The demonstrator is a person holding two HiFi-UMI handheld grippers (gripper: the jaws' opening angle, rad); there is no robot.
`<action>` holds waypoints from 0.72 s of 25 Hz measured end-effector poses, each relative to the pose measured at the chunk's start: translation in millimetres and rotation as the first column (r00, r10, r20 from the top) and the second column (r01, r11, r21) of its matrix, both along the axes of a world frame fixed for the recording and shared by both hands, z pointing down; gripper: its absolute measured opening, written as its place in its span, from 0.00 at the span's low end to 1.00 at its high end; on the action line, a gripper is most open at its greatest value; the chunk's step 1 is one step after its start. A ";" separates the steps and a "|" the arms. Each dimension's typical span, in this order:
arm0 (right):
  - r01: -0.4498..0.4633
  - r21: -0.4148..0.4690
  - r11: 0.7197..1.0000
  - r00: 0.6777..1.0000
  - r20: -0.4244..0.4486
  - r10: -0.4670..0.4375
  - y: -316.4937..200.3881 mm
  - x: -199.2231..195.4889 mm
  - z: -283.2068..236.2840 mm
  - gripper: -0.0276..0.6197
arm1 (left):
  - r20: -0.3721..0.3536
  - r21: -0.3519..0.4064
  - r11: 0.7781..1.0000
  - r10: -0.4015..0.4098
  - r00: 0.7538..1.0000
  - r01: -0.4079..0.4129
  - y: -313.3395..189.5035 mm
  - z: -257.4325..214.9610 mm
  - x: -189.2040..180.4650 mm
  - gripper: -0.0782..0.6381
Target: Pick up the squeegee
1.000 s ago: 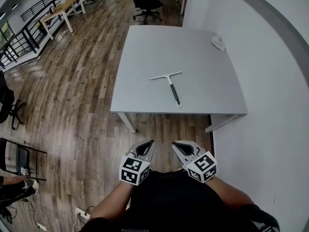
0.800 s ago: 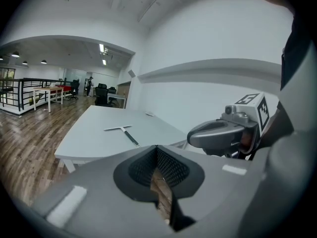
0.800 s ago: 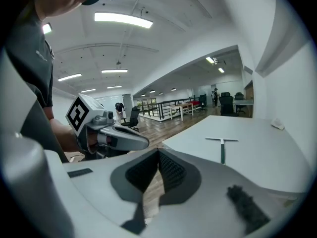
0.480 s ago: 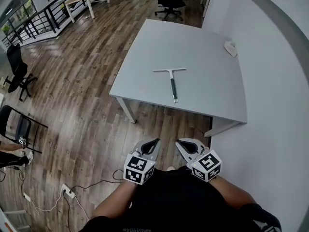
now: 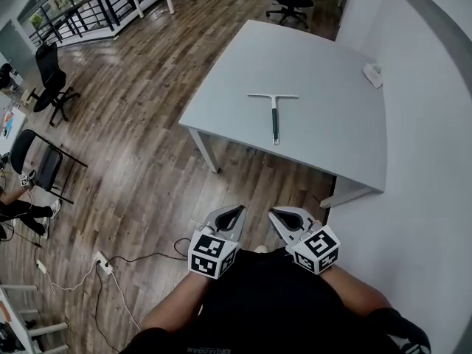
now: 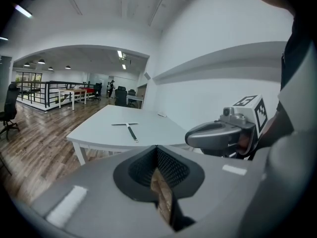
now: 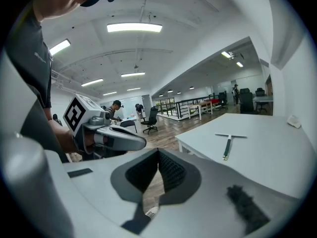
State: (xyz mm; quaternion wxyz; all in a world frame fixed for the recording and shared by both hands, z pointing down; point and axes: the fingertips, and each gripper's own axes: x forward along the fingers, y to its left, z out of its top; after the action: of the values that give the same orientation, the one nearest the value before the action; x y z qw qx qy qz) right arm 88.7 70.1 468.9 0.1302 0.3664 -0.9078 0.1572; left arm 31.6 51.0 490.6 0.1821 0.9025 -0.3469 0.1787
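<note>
A squeegee point(image 5: 274, 113) with a thin pale blade and a dark handle lies flat on the grey table point(image 5: 324, 72), its handle pointing toward the near edge. It shows small in the left gripper view point(image 6: 129, 129) and the right gripper view point(image 7: 228, 144). Both grippers are held close to my body, well short of the table and above the wooden floor. The left gripper point(image 5: 229, 219) is shut with nothing in it point(image 6: 157, 150). The right gripper point(image 5: 283, 220) is shut and empty too point(image 7: 158, 152).
A small white object point(image 5: 373, 74) lies at the table's far right corner by the white wall point(image 5: 435, 124). Office chairs point(image 5: 51, 72) stand to the left, and a power strip with cables point(image 5: 103, 265) lies on the floor near my feet. More desks and a railing stand farther back.
The view has shifted, so the table and squeegee sit farther right and higher in the head view. Both grippers keep their place by my body and stay shut.
</note>
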 end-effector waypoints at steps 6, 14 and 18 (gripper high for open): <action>0.013 -0.051 0.999 0.999 0.046 -0.011 13.9 -3.1 11.3 0.05 | 0.030 -0.038 0.999 -0.009 1.000 0.010 14.2 2.4 3.7 0.12; -0.032 -0.128 0.991 0.996 0.077 0.042 11.2 -0.4 35.6 0.05 | 0.035 -0.082 0.996 0.038 0.999 -0.035 6.2 17.1 15.8 0.12; -0.074 -0.154 0.985 0.993 0.076 0.087 3.0 7.7 43.9 0.05 | 0.038 -0.100 0.993 0.061 0.997 -0.057 -5.7 22.6 20.1 0.12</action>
State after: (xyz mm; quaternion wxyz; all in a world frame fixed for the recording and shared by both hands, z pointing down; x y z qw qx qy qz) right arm 96.4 73.1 512.8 0.1137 0.3851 -0.8823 0.2457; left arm 51.7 45.3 513.2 0.2140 0.8985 -0.3143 0.2193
